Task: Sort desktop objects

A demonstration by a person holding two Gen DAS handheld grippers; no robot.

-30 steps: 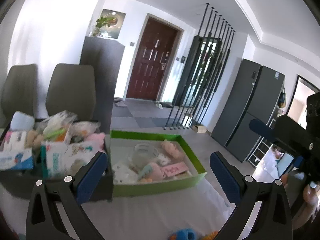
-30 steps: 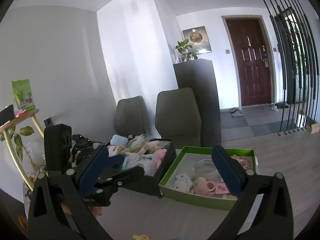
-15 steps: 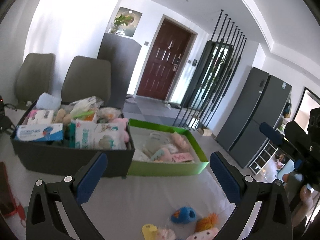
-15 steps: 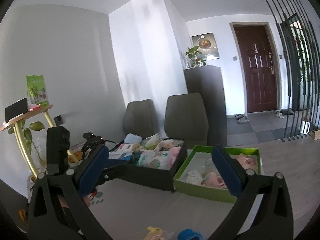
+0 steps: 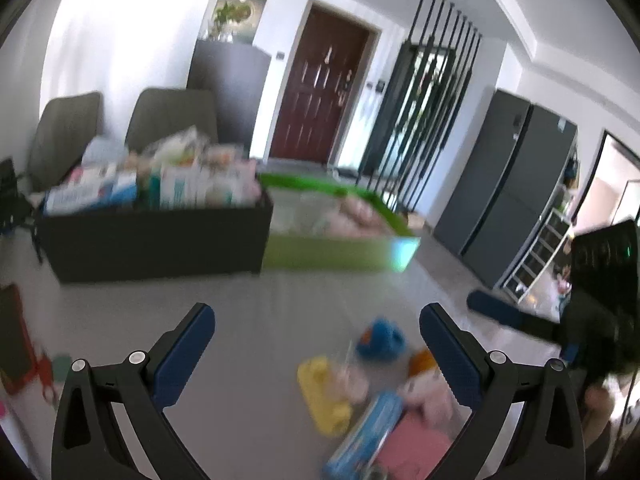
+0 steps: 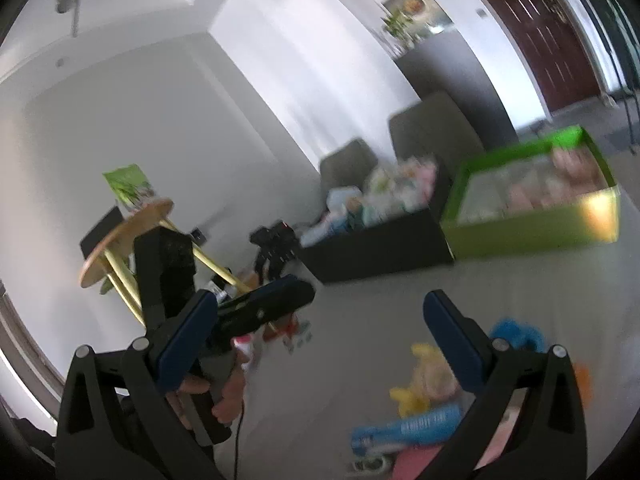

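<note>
A pile of small things lies on the grey tabletop (image 5: pixel 256 312): a blue toy (image 5: pixel 379 339), a yellow toy (image 5: pixel 322 392), a blue packet (image 5: pixel 366 436) and a pink flat item (image 5: pixel 412 448). My left gripper (image 5: pixel 316 354) hangs open above the table, just left of the pile, nothing between its fingers. In the right wrist view the same pile shows as the blue toy (image 6: pixel 518 334), yellow toy (image 6: pixel 416 384) and blue packet (image 6: pixel 404 428). My right gripper (image 6: pixel 318 344) is open and empty above them. Both views are blurred.
A black bin (image 5: pixel 160 240) full of packets and a green box (image 5: pixel 332 254) with pink items stand at the table's far side. Two grey chairs (image 5: pixel 168 116) sit behind. A round wooden stand (image 6: pixel 124 236) is at the left. A hand (image 6: pixel 224 396) holds the other gripper.
Both cameras have tilted downward and moved closer to the table, so the pile of toys has come fully into view. The right view has also rolled. Both grippers stay open.
</note>
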